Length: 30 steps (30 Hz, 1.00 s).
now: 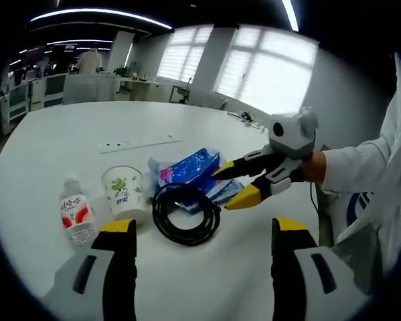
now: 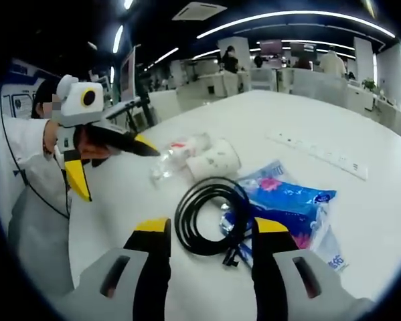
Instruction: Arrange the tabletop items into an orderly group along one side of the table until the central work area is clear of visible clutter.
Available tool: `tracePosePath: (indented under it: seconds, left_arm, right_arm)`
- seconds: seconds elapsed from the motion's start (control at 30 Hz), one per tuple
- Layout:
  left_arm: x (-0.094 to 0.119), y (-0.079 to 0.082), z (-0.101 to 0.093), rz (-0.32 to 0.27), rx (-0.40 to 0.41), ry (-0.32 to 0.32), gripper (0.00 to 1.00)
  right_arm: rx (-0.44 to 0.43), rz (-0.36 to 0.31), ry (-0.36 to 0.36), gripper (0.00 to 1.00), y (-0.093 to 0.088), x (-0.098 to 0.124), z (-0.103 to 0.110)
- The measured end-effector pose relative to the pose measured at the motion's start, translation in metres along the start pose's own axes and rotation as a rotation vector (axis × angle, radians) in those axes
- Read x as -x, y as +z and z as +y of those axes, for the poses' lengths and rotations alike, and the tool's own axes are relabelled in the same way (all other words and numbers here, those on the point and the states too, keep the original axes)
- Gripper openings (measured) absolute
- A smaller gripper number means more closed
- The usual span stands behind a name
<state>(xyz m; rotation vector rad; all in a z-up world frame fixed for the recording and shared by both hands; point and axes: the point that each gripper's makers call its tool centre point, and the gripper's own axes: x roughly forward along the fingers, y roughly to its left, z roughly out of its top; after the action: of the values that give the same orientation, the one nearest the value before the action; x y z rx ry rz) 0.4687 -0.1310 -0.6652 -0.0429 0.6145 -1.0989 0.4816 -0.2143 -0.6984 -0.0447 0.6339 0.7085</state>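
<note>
White table w/ bottle, cup, cable coil, blue pack, power strip.

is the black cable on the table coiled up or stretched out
Coiled up. The black cable lies in a round loop on the white table, partly over the blue packet, beside the paper cup.

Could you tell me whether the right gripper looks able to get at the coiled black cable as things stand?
Probably yes: the right gripper is open, and the cable lies just ahead of its jaws on the table, with nothing between them.
</note>
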Motion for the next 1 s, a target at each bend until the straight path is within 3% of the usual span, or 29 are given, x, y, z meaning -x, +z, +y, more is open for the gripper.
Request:
tracePosePath:
  seconds: [1.0]
  left_arm:
    - [-0.013, -0.006, 0.008, 0.004, 0.017, -0.017, 0.82]
  right_arm:
    - [-0.019, 0.037, -0.005, 0.39, -0.006, -0.032, -0.013]
